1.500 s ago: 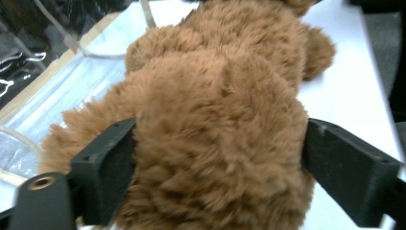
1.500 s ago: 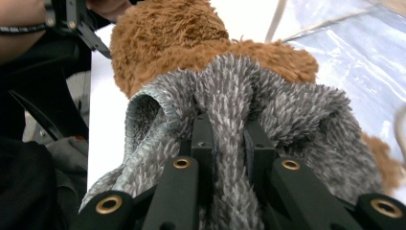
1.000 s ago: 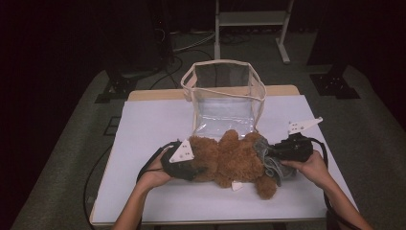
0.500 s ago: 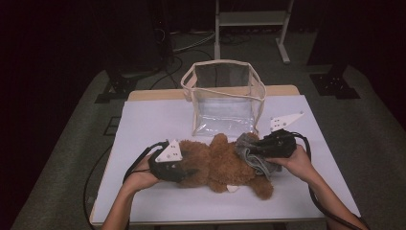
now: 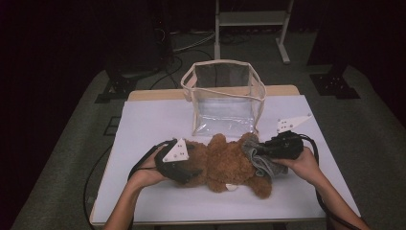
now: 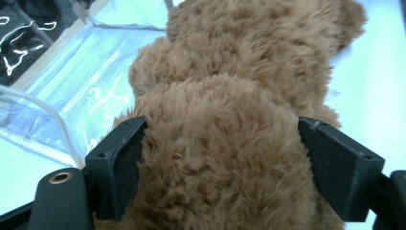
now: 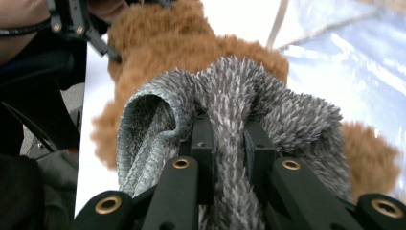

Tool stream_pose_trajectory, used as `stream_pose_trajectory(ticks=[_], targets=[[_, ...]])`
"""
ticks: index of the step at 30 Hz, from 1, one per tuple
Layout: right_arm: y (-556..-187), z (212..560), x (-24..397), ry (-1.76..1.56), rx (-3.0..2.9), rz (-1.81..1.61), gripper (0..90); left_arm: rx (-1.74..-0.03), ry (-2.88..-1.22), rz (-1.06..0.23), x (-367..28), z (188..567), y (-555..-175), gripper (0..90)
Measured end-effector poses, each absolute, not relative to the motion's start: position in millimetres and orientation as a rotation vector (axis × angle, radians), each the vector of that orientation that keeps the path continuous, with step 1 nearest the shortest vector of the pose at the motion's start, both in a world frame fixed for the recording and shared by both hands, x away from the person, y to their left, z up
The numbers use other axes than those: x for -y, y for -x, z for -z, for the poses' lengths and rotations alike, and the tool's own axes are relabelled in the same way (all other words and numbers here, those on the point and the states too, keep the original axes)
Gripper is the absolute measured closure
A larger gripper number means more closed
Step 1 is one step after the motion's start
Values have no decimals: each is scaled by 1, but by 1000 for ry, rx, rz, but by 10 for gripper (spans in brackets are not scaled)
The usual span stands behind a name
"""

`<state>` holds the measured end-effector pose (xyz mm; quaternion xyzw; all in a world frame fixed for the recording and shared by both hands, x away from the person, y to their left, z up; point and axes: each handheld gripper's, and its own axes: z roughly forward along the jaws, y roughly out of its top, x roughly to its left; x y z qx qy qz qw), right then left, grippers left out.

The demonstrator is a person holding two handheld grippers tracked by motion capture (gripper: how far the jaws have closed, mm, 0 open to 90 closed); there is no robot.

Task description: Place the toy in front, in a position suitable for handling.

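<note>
Lying across the lower centre of the high view on the white table point(image 5: 143, 124), brown teddy bear point(image 5: 230, 163), lengthwise from left to right. Shifted since the earlier frames: bear and both grippers sit slightly lower and further left in the frame than a second ago, apart from the clear bag point(image 5: 225, 100), which stands unmoved in the upper centre.

Left gripper point(image 5: 184, 165): placed at the bear's left end, grey plate on top. Jaws just opened further within the last half second. In the left gripper view, left gripper point(image 6: 220, 163) stands wide, plush bulging between the two black pads; left pad sunk in the fur, right pad at the fur's edge with a thin gap. Not a firm clamp.

Right gripper point(image 5: 268, 148): placed at the bear's right end, at centre right of the frame. In the right gripper view, right gripper point(image 7: 225, 139) narrowed to a slit, clamped on a fold of the grey knit garment point(image 7: 230, 96) worn by the bear point(image 7: 163, 43). Knit bunched above and to both sides of the pads; brown fur visible beyond it, toward the upper left and lower right of that frame.
</note>
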<state>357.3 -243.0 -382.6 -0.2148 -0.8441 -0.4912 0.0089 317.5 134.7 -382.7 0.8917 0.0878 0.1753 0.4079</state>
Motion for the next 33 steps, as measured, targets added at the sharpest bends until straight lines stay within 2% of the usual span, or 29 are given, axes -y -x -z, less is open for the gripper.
stream_pose_trajectory(ticks=[4, 7, 10, 12, 16, 21, 27, 33], targets=[[-356, 389, 247, 692, 2614, 1542, 775, -246, -2254, -455, -139, 385, -320, 366], [-356, 390, 240, 684, 2600, 1562, 775, -255, -2264, -454, -139, 383, -322, 391], [-358, 388, 231, 674, 2607, 1579, 775, -245, -2278, -441, -143, 378, -326, 360], [-360, 386, 230, 675, 2600, 1590, 775, -260, -2265, -432, -143, 374, -326, 302], [-361, 390, 246, 717, 2546, 1632, 775, -196, -2222, -435, -132, 357, -318, 247], [-353, 400, 270, 779, 2516, 1655, 774, -81, -2255, -415, -93, 343, -313, 165], [-341, 411, 291, 808, 2465, 1695, 774, -19, -2294, -371, -39, 355, -321, 99], [-337, 415, 301, 814, 2459, 1680, 774, 60, -2437, -425, 2, 367, -327, 75]])
